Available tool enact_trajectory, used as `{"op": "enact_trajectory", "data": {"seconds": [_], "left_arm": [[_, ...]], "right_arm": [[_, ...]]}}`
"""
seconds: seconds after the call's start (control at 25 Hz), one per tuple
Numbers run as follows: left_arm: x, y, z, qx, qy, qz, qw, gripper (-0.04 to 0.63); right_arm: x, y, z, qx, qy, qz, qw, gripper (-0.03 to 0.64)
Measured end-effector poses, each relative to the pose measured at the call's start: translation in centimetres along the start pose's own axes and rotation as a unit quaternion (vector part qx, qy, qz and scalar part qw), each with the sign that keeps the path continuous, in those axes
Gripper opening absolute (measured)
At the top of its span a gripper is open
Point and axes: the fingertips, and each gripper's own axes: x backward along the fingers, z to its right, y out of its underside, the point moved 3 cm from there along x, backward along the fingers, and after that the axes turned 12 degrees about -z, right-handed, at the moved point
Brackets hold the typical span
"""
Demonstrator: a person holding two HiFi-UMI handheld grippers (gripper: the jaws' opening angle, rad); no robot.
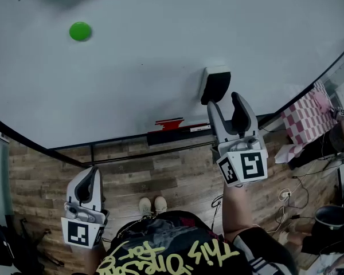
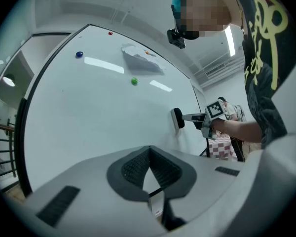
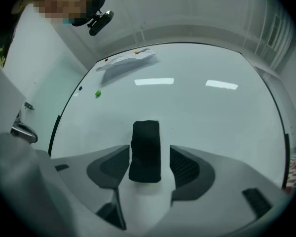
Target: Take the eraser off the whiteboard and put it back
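Observation:
The black eraser (image 1: 215, 85) sticks to the whiteboard (image 1: 137, 67) low on its right side. My right gripper (image 1: 225, 103) is open and points up at it, its two fingers just under the eraser. In the right gripper view the eraser (image 3: 146, 149) stands between the open jaws with a gap on each side. My left gripper (image 1: 89, 179) hangs low at the left, away from the board, and is shut on nothing. The left gripper view shows its pads (image 2: 138, 164) closed together, and beyond them the eraser (image 2: 177, 118) and the right gripper (image 2: 186, 117).
A green magnet (image 1: 79, 31) sits on the board at upper left, and a sheet of paper (image 3: 128, 63) hangs near the top. A red marker (image 1: 171, 122) lies on the tray ledge (image 1: 178, 135) below. A checkered table (image 1: 305, 118), cables and a bucket (image 1: 331, 216) stand to the right.

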Motion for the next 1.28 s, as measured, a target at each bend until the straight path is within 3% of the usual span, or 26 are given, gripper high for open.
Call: {"op": "enact_trajectory", "data": {"seconds": [0.6,0.88,1.28], "left_arm": [[-3.1,-1.3,2.9,-0.019,0.086,0.017,0.9960,0.006],[-3.9,-1.1,3.7,-0.023,0.113,0.004,0.9933,0.006],[-4.8,-1.3,3.8,-0.038,0.145,0.004,0.9886,0.006]], "right_arm": [[4.8,1.4,0.1,-0.018,0.016,-0.013,1.000,0.242],[6.6,1.8,-0.8,-0.022,0.007,-0.021,0.999,0.241],[8.4,2.9,-2.5,-0.017,0.015,-0.037,0.999,0.110]]}}
